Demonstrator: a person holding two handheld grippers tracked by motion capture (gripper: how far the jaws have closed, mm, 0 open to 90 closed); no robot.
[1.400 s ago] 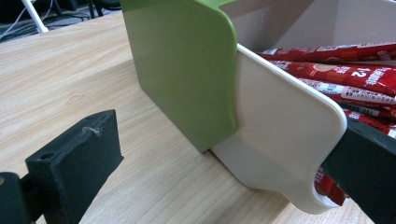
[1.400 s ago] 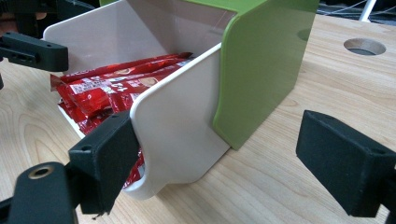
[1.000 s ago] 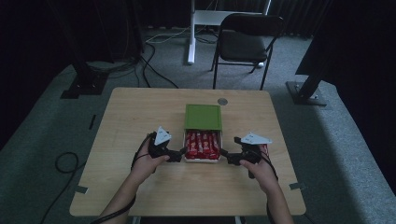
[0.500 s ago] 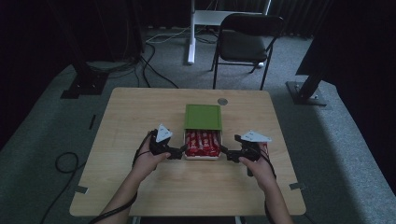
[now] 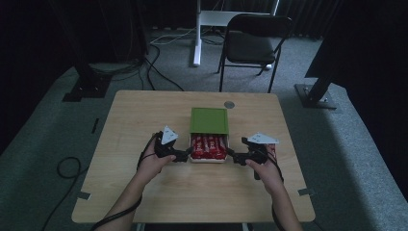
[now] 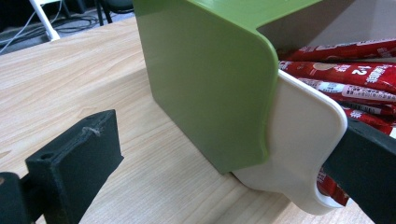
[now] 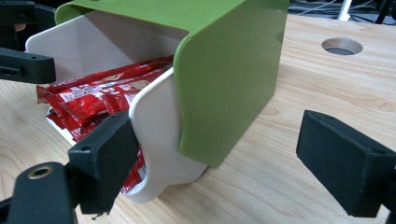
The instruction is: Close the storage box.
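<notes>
Red snack packets (image 6: 345,74) lie in a white box (image 6: 303,140) under a green lid (image 6: 210,84). In the left gripper view, one packet carries white print that reads roughly "12" or "v2" (image 6: 362,71) near its end; the smaller print beside it is too blurred to read. In the right gripper view and the high view the packets' (image 7: 93,100) lettering cannot be made out.

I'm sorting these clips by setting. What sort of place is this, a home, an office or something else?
Probably a lab or recording studio, not a home: a lone wooden table on grey carpet, black stand bases and loose cables around it, a folding chair and dark curtains behind.
</notes>
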